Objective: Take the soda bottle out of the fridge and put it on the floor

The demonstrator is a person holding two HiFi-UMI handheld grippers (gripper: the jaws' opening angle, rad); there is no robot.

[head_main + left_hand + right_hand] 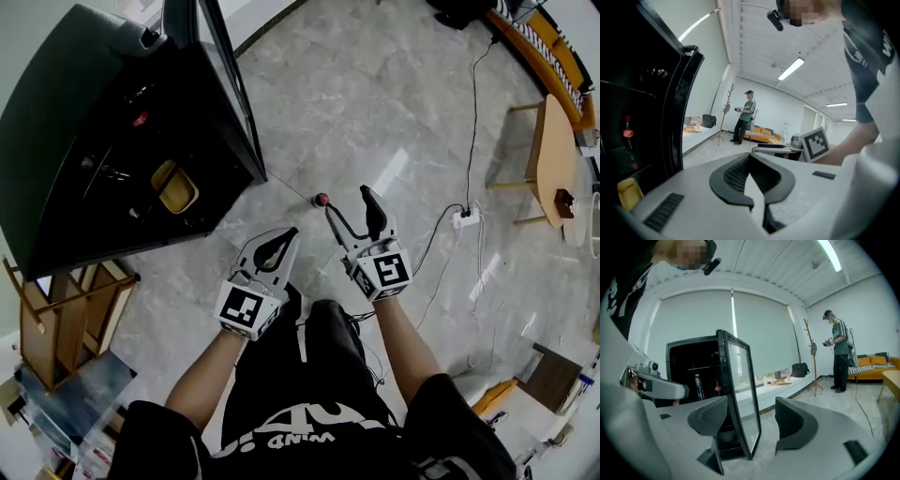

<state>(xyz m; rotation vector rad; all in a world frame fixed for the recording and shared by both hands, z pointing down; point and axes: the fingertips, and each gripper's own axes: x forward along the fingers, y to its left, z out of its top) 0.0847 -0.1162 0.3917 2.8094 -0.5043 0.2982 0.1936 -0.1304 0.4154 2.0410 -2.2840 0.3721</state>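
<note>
While I stand on the grey floor [375,103], both tongs are held out ahead of my body. Left tongs [280,240]: clenched, the ribbed pads [736,173] meeting at the tip, nothing between them. Right tongs [349,201]: released, jaws well apart and empty; through their gap my right gripper view shows only the fridge door's edge.

Down on the floor, showing just left of the right tongs' tip in the head view and touched by neither tool, stands a small dark thing with a round red top [322,200]. From straight above I cannot say for certain that it is a bottle.

Beyond it, the black fridge [66,150] stands with its glass door [232,103] open. Inside: a yellow container [175,186] low down; on a shelf, an upright soda bottle [628,133] with red cap and red label, near a clear bottle [697,386]. A wooden stool [66,314] stands beside the fridge.

Farther right: a white power strip [466,217] on the floor and a wooden surface [553,141]. Farthest: a person [840,352] standing near a coat stand [814,357], with an orange sofa [876,362] behind.
</note>
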